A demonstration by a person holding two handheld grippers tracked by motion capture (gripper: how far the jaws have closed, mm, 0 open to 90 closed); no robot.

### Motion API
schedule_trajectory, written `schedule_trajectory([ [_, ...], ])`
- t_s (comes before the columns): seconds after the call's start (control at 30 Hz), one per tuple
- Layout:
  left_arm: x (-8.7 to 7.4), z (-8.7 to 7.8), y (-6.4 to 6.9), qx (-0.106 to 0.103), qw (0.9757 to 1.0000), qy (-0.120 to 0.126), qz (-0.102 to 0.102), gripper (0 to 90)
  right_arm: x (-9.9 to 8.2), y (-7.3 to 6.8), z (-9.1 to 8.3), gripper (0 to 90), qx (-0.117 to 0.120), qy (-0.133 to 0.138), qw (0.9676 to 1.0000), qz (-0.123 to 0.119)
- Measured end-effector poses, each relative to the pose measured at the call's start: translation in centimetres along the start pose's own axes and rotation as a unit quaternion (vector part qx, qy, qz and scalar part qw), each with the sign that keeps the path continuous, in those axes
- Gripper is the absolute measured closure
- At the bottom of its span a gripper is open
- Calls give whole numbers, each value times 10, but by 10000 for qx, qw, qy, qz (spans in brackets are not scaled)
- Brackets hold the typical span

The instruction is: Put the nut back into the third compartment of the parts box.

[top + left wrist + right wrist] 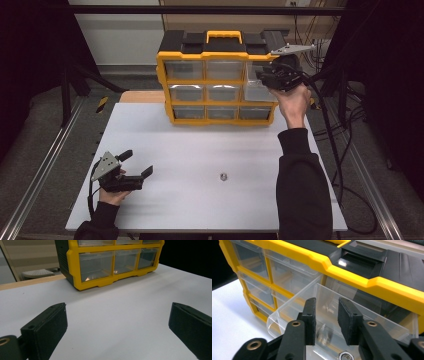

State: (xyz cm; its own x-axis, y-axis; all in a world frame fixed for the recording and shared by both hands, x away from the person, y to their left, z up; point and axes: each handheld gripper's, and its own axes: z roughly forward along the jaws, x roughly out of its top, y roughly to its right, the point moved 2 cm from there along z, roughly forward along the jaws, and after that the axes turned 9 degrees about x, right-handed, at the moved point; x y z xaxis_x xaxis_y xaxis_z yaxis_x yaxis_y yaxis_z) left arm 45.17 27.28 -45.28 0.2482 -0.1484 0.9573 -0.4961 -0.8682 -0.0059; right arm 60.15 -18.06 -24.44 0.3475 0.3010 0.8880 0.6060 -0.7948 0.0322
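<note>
A yellow and black drawer cabinet (220, 82) stands at the back of the white table (200, 145). Its clear top-right drawer (256, 90) is pulled out. My right gripper (263, 75) hovers over that drawer (284, 315), and in the right gripper view (325, 308) its pads stand a narrow gap apart with nothing between them. A small metal nut (346, 356) shows just below the jaws, over the drawer. Another small nut (223, 176) lies on the table near the front. My left gripper (138, 164) rests at the front left, wide open and holding nothing (117, 322).
The cabinet (110, 267) holds several shut clear drawers. Cables trail off the table's right side (345, 150). A wooden board (142, 96) lies behind the table's far left edge. Bare tabletop stretches between the left gripper and the cabinet.
</note>
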Motion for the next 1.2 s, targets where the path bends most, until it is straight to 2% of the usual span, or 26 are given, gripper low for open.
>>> schedule_trajectory([
  [0.13,0,0,0,-2,10000,17,-6,16,0,0,-3,633,-53,97,9999,-9],
  [0.3,0,0,0,6,10000,14,-6,16,1,-3,-17,553,-7,459,9989,-102],
  [0.47,0,0,0,10,10000,2,-3,16,-3,-11,-35,430,101,901,9957,-170],
  [0.57,0,0,0,14,10000,8,6,16,-8,-18,-44,366,132,1042,9942,-223],
  [0.67,1,-1,0,14,10000,25,2,16,-17,-26,-53,246,186,1218,9922,-189],
  [0.8,1,-1,0,24,10000,27,-6,15,-31,-37,-58,138,222,1308,9910,-178],
  [0.97,0,-1,0,21,10000,25,-11,15,-55,-49,-59,67,386,1397,9894,-20],
  [1.2,0,0,-1,28,10000,24,-13,15,-89,-61,-52,34,597,1358,9888,149],
])
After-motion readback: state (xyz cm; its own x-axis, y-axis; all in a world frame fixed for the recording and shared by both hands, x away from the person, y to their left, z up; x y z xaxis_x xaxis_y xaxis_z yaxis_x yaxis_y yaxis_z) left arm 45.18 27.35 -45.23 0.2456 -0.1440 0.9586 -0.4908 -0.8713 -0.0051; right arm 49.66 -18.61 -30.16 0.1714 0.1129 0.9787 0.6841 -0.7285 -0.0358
